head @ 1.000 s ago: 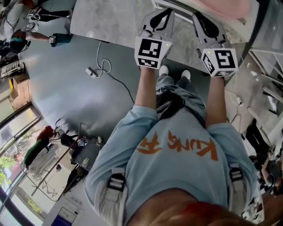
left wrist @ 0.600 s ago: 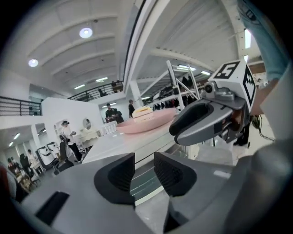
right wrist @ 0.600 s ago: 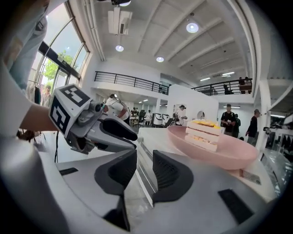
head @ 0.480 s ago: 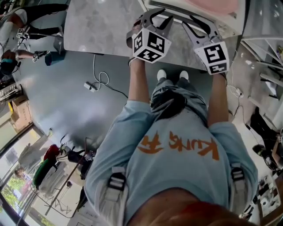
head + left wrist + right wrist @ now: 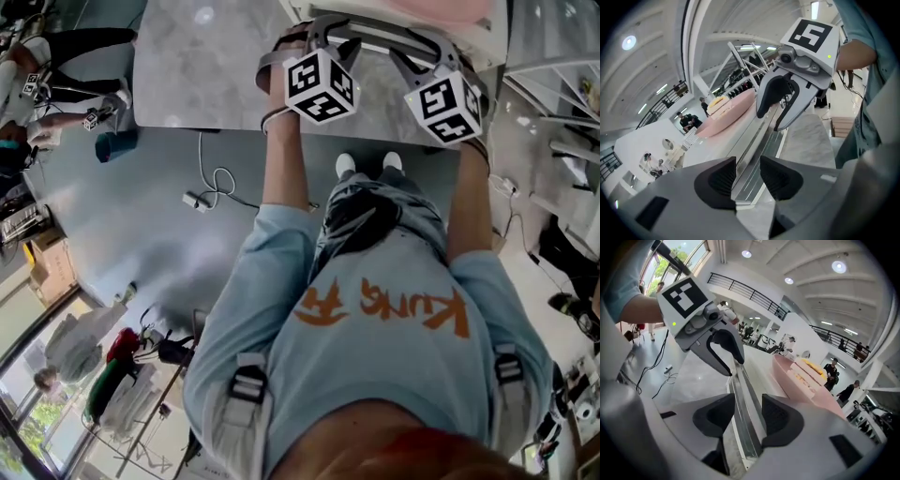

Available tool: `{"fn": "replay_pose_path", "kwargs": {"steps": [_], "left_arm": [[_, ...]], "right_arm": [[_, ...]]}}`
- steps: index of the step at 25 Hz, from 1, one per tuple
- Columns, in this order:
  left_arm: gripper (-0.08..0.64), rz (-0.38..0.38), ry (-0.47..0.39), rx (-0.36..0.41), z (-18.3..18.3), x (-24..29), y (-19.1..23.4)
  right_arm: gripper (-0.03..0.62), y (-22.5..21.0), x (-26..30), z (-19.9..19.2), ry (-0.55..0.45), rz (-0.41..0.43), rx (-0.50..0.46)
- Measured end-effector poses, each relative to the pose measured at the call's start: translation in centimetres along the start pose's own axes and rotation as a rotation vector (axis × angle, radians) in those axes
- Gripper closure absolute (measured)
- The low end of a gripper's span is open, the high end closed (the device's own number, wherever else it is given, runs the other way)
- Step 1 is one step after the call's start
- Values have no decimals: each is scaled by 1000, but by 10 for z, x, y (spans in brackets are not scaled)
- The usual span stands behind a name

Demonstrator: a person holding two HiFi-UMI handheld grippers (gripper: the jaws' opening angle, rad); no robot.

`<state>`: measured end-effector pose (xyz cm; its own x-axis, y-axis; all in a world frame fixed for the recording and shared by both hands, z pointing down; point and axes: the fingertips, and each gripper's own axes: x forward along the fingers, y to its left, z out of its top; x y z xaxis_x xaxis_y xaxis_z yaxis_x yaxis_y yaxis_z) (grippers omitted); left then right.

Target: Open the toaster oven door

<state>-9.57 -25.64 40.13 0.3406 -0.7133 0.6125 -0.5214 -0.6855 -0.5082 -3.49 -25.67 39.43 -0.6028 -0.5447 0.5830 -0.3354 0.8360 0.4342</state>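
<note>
The white toaster oven (image 5: 398, 21) stands at the far edge of the marble table (image 5: 202, 66), with a pink tray (image 5: 731, 112) of bread on top. Its long door handle (image 5: 375, 30) runs across the front. My left gripper (image 5: 317, 28) is at the handle's left end and my right gripper (image 5: 427, 42) at its right end. In the left gripper view my left gripper (image 5: 748, 176) has just been opening, and the handle (image 5: 761, 145) shows through the gap. In the right gripper view my right gripper (image 5: 748, 416) has also been opening, with the handle (image 5: 746, 404) between its pads, not pressed.
A white cable with a plug (image 5: 211, 183) lies on the grey floor left of the person's legs. Metal shelving (image 5: 558, 103) stands to the right. Other people are at the far left (image 5: 37, 56). The table top stretches left of the oven.
Both grippers have sunk toward the oven's front and rolled, so their marker cubes face differently. Their jaws have gone from nearly shut to open around the handle.
</note>
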Motion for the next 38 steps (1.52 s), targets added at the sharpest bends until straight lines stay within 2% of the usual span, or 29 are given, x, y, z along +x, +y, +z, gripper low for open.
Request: {"fn": "replay_pose_path", "kwargs": {"steps": [5, 8, 14, 24, 29, 35, 38], "left_arm": [[411, -46, 27, 88, 1, 6, -3], [411, -42, 28, 109, 2, 13, -3], [411, -12, -9, 103, 4, 15, -1], [417, -52, -9, 123, -2, 5, -17], [422, -42, 8, 143, -13, -6, -37], [431, -73, 9, 170, -23, -18, -57], [433, -75, -6, 159, -27, -22, -64]], "right_arm": [[434, 3, 6, -9, 120, 51, -116], [468, 2, 10, -14, 155, 63, -156], [477, -1, 11, -14, 168, 36, -152], [482, 16, 5, -19, 191, 23, -143], [489, 40, -1, -21, 201, 11, -186], [499, 63, -6, -26, 237, -4, -243], [503, 71, -8, -28, 248, -11, -261]]}}
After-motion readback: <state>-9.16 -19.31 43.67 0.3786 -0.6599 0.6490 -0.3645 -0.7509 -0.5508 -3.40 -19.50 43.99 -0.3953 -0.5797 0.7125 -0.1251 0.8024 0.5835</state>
